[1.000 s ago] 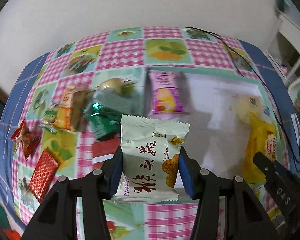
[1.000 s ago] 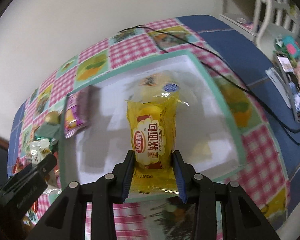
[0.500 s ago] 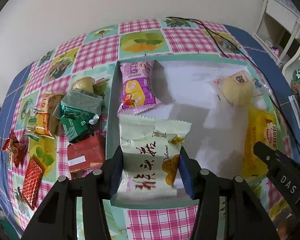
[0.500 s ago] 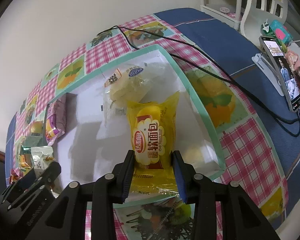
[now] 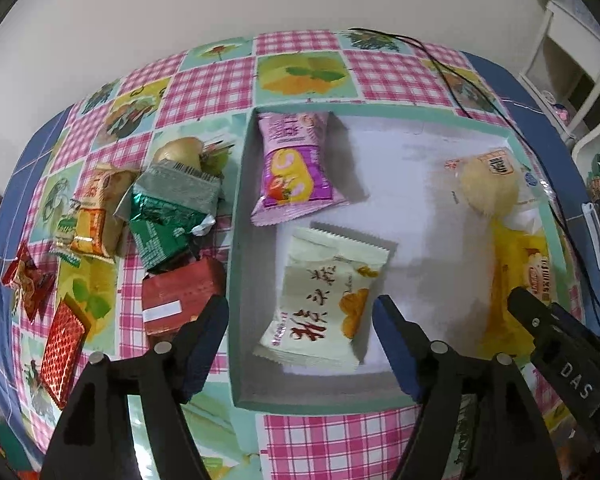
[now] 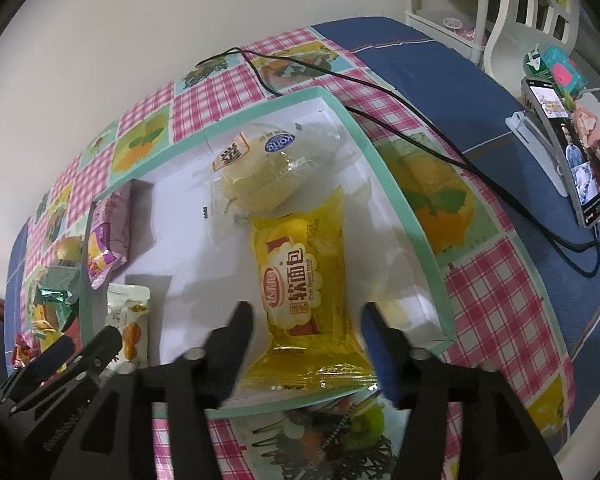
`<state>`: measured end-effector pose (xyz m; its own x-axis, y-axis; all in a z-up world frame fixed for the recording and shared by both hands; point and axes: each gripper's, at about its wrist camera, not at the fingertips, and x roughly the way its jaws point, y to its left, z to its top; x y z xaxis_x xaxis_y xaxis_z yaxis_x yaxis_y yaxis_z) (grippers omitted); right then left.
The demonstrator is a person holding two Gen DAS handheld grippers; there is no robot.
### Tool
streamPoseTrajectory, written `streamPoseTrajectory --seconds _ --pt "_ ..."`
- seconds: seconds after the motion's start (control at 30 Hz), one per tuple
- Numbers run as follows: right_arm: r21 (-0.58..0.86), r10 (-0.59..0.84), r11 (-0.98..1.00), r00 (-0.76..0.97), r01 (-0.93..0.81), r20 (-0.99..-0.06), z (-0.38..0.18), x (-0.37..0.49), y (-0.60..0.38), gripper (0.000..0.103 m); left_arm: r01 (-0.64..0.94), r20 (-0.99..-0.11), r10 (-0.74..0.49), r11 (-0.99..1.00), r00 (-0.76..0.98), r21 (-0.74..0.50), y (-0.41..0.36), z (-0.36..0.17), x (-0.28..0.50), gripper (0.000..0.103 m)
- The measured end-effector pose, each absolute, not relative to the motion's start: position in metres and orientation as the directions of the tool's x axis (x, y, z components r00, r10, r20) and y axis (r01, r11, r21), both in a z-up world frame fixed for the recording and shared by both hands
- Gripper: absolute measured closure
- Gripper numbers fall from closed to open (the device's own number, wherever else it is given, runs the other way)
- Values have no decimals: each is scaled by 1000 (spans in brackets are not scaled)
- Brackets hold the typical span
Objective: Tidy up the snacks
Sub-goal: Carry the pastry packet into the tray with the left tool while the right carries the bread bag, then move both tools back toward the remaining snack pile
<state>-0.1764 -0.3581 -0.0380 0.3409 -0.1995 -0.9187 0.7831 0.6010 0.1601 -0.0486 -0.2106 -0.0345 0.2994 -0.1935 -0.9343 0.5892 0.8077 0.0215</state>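
snacks in box [image 5: 236, 240]: four (two yellow) | loose outside: seven

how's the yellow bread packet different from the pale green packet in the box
The yellow bread packet is glossy see-through yellow film; the pale green packet is matte and opaque. The yellow one lies near the box's right wall, the pale green one near its left wall. Both lie flat inside, each between an opening claw's pads, untouched.
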Motion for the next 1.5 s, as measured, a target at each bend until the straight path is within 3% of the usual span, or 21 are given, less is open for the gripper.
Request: streamPoseTrajectory --seconds 0.1,0.6,1.5 --pt "149 -210 610 340 778 -916 -38 -175 -356 26 568 -937 -172 822 303 33 -206 -37 -45 13" --pt "108 -241 646 336 756 -910 -38 -168 -348 0 446 -936 -117 894 332 47 -180 -40 -26 8" --pt "91 -265 682 362 725 -894 -23 -150 -311 0 416 -944 -68 906 323 77 -131 -44 0 7"
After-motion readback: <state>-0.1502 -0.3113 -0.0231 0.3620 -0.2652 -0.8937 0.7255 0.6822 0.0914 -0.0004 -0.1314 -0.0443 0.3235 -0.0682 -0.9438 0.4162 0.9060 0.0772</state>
